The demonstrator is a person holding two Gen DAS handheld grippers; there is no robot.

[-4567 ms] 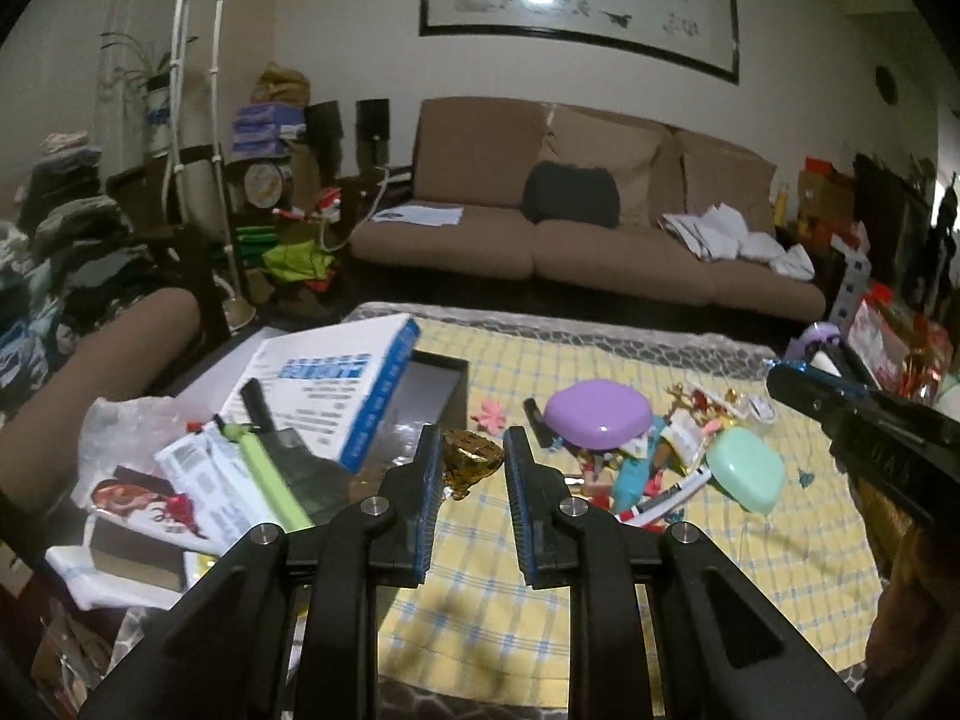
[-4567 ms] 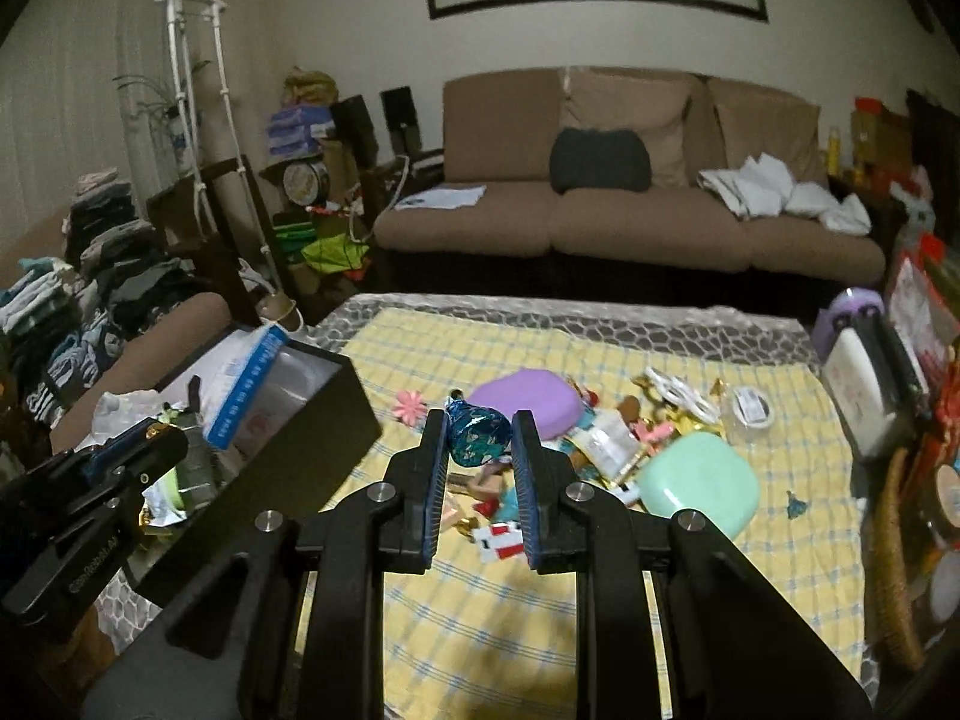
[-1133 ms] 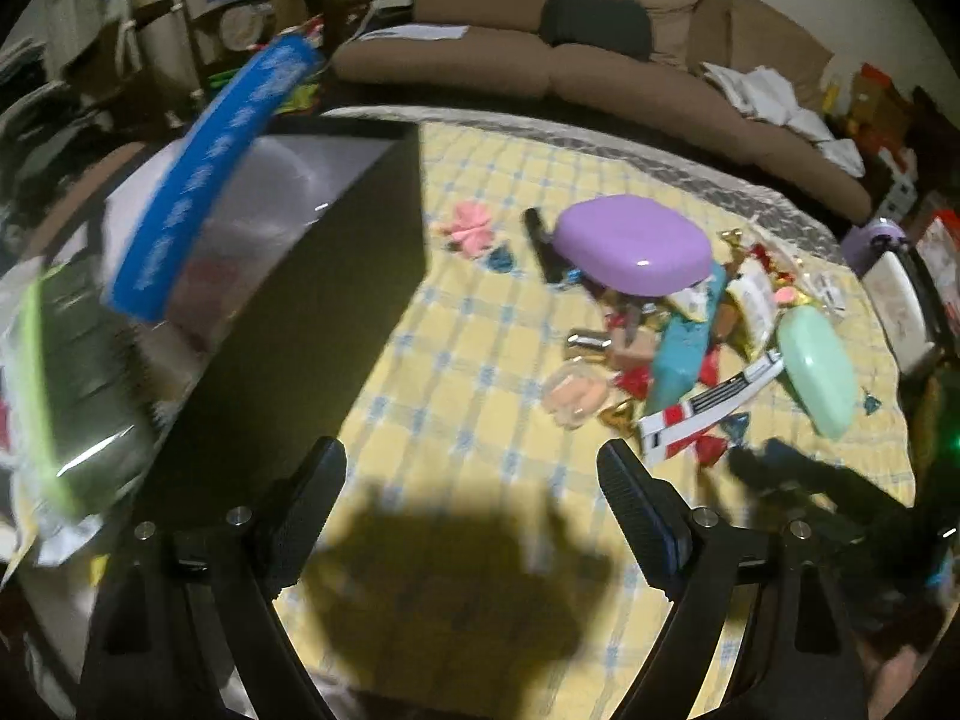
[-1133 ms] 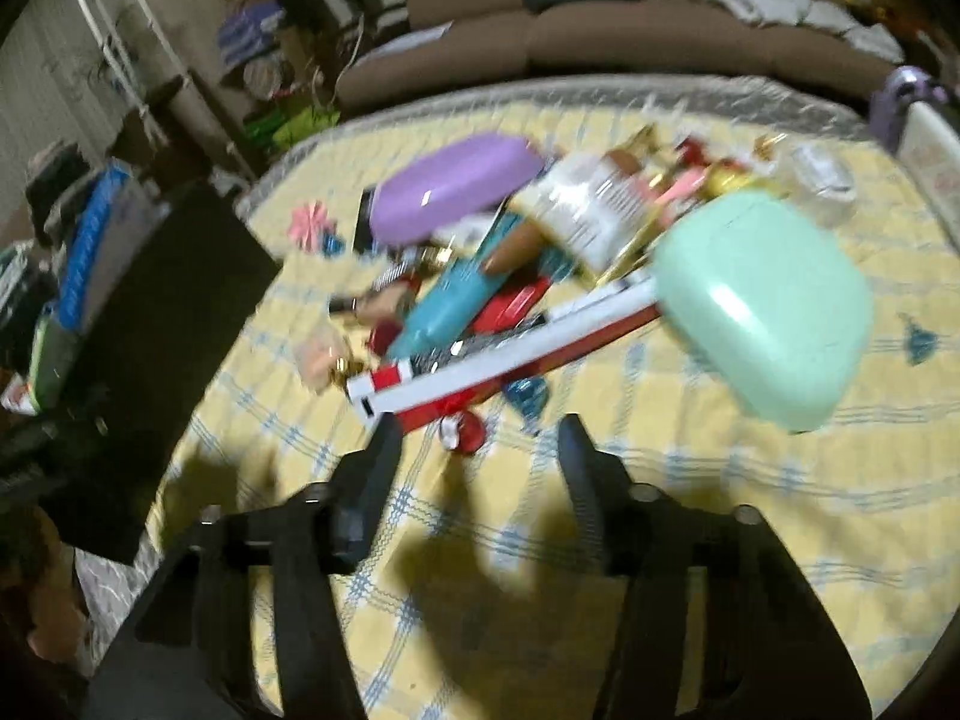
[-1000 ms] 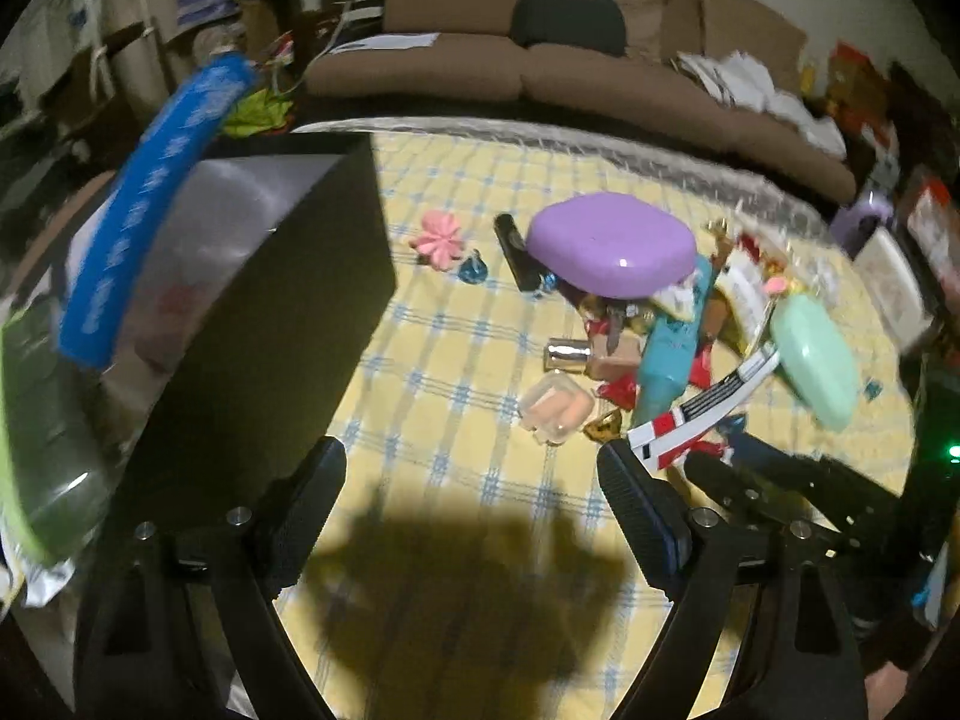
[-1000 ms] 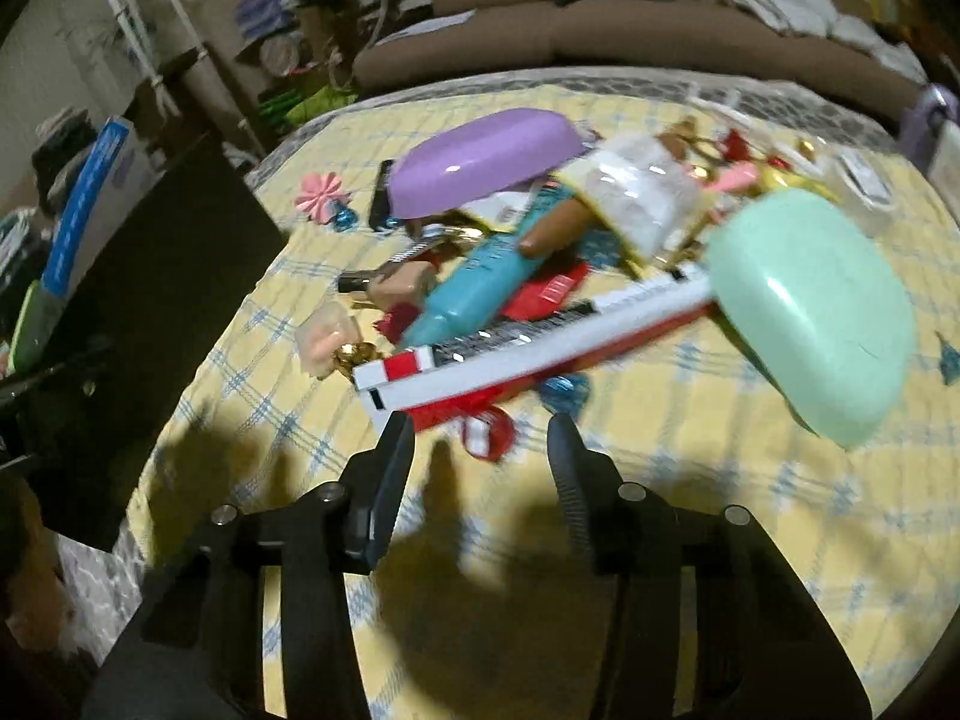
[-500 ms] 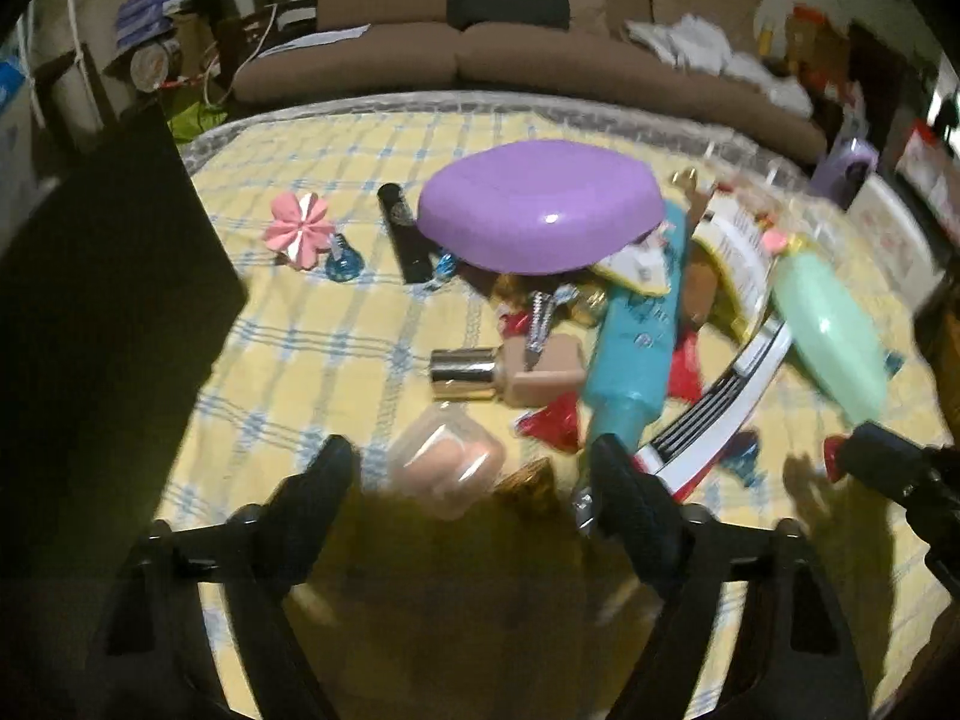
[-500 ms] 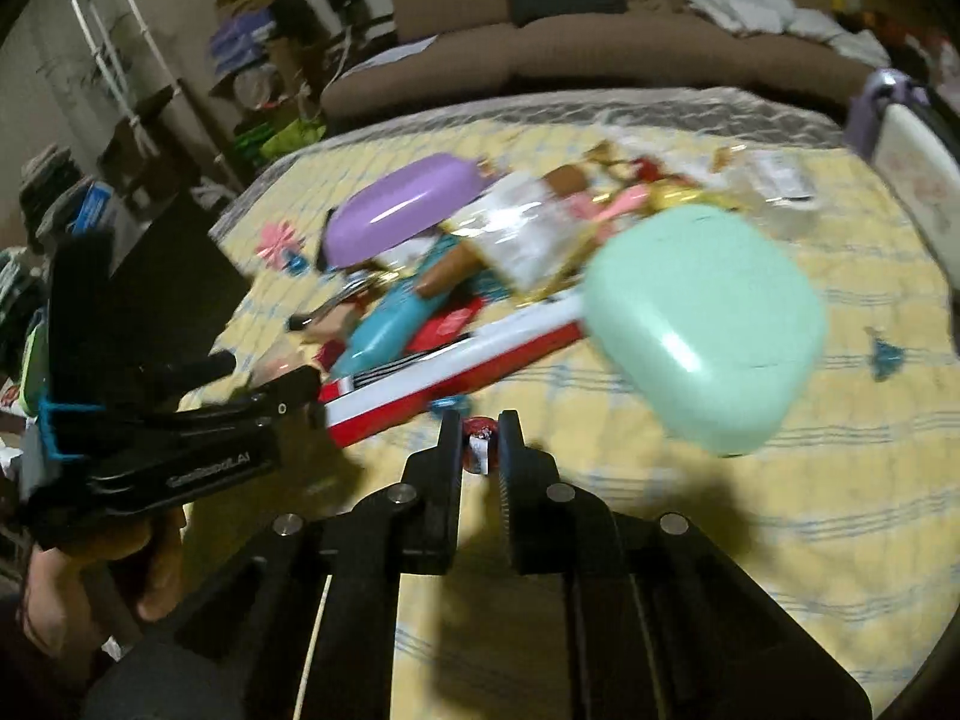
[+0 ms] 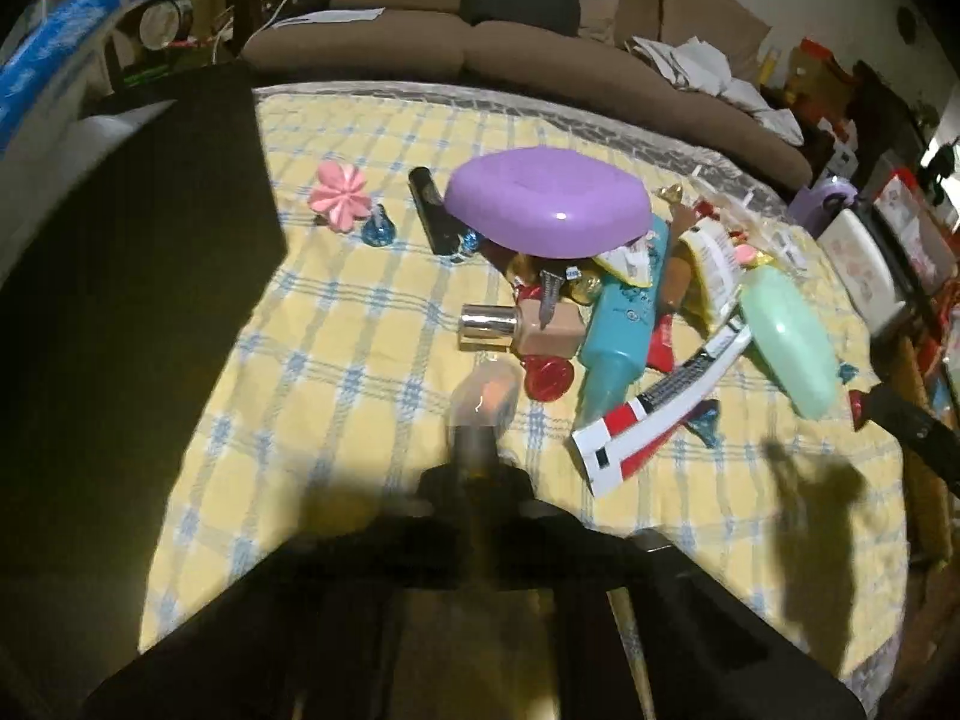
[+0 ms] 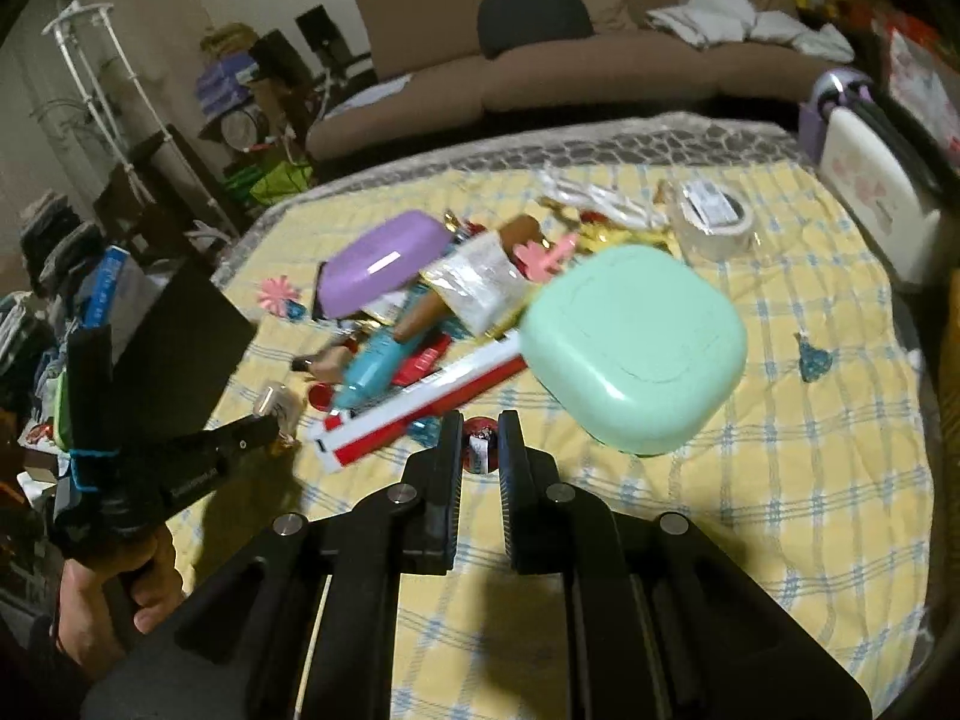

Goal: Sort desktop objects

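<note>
A pile of small objects lies on the yellow checked cloth (image 9: 336, 372): a purple case (image 9: 546, 210), a teal bottle (image 9: 624, 324), a red-and-white box (image 9: 660, 402), a mint case (image 10: 636, 348). My right gripper (image 10: 480, 450) is shut on a small red-wrapped candy (image 10: 479, 447) just above the cloth, in front of the mint case. My left gripper (image 9: 477, 462) is closed and blurred; it holds a small gold-wrapped candy (image 10: 282, 447), just in front of a clear pink case (image 9: 486, 396).
A black open box (image 9: 132, 276) with a blue-and-white carton (image 9: 54, 48) stands at the left edge of the table. A tape roll (image 10: 714, 213) and a white-and-purple appliance (image 10: 870, 204) sit at the right. A brown sofa (image 9: 480, 54) is behind.
Both grippers went from open to closed. The right one closed on the red candy and lifted it slightly. The left one closed at the gold candy by the clear pink case.
</note>
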